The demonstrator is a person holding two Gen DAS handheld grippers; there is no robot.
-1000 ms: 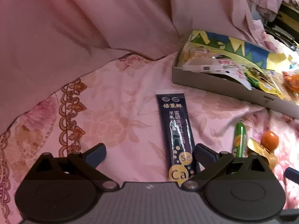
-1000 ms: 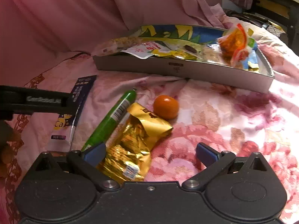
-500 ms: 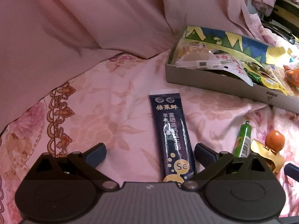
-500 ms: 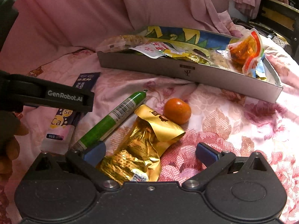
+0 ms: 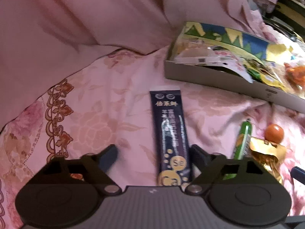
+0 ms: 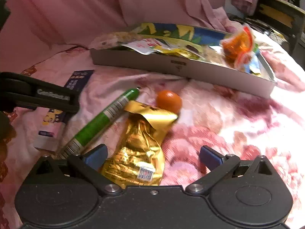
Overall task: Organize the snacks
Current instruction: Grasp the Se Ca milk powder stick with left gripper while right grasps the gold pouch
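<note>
A long dark blue snack sachet (image 5: 170,133) lies on the pink bedspread, its near end between the open jaws of my left gripper (image 5: 154,157), close to the right finger. It also shows in the right wrist view (image 6: 76,82), partly behind the left gripper's side. A gold foil packet (image 6: 142,145), a green tube (image 6: 103,122) and a small orange (image 6: 168,100) lie together. My right gripper (image 6: 152,157) is open, with the gold packet's near end between its jaws. A grey cardboard box (image 6: 179,66) holds several snack packets.
The pink floral bedspread (image 5: 91,114) covers everything; a plain pink sheet (image 5: 95,19) rises behind it. Dark furniture (image 6: 280,15) stands at the far right beyond the box. The box's colourful flap (image 5: 228,36) stands up at its back.
Both grippers have shifted slightly over the bed: the left view has moved back a little towards the sachet's near end, and the right has closed in on the gold packet. Both stay open.
</note>
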